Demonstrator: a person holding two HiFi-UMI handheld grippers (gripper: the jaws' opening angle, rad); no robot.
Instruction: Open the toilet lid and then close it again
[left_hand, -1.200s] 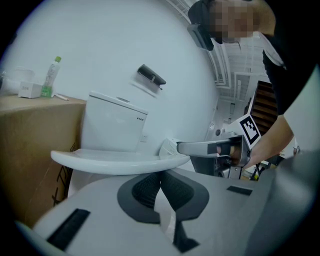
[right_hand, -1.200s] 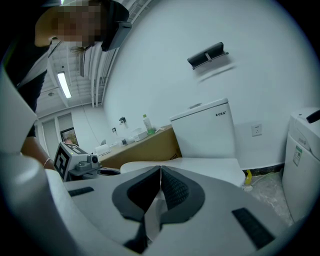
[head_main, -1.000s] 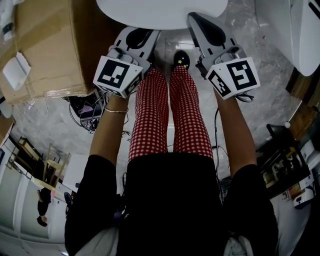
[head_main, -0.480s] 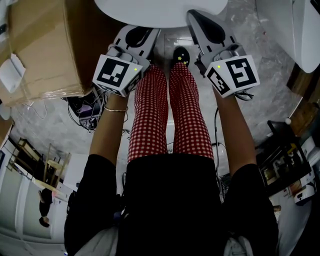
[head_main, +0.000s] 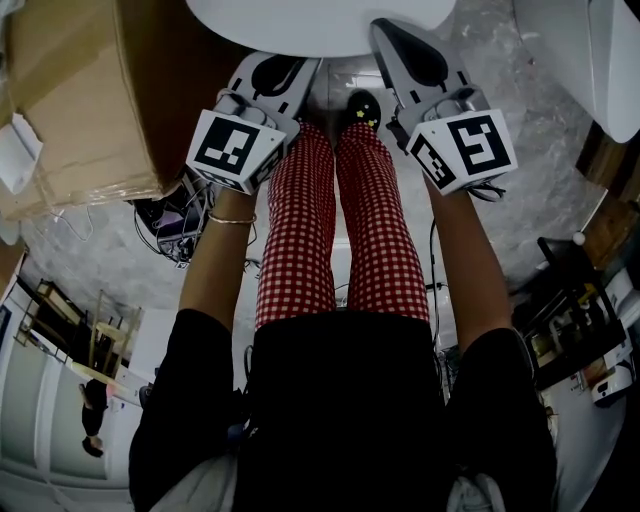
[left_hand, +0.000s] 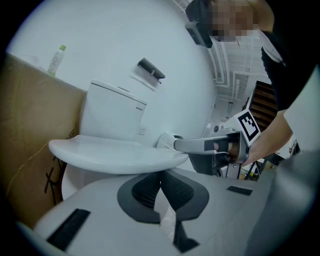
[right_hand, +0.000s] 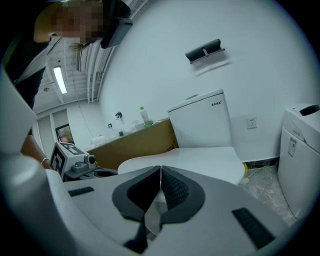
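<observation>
Toilet lid (head_main: 320, 25) runs off the head view's top.

Head view dim w/ dark corners; both gripper views bright, evenly lit, fisheye-bent, black vignette at edges.

The white oval toilet lid (head_main: 320, 20) lies down and roughly level, with open air above it back to the white ceramic cistern (left_hand: 112, 117) behind. Left of the lid, a tall brown cardboard box (head_main: 90, 90) stands close and leaves only a narrow gap, while right of it the grey marbled floor (head_main: 500, 60) is open as far as a white plastic cabinet (head_main: 590, 60). In front of the lid, the person's red-checked legs (head_main: 340, 230) fill the middle.
</observation>
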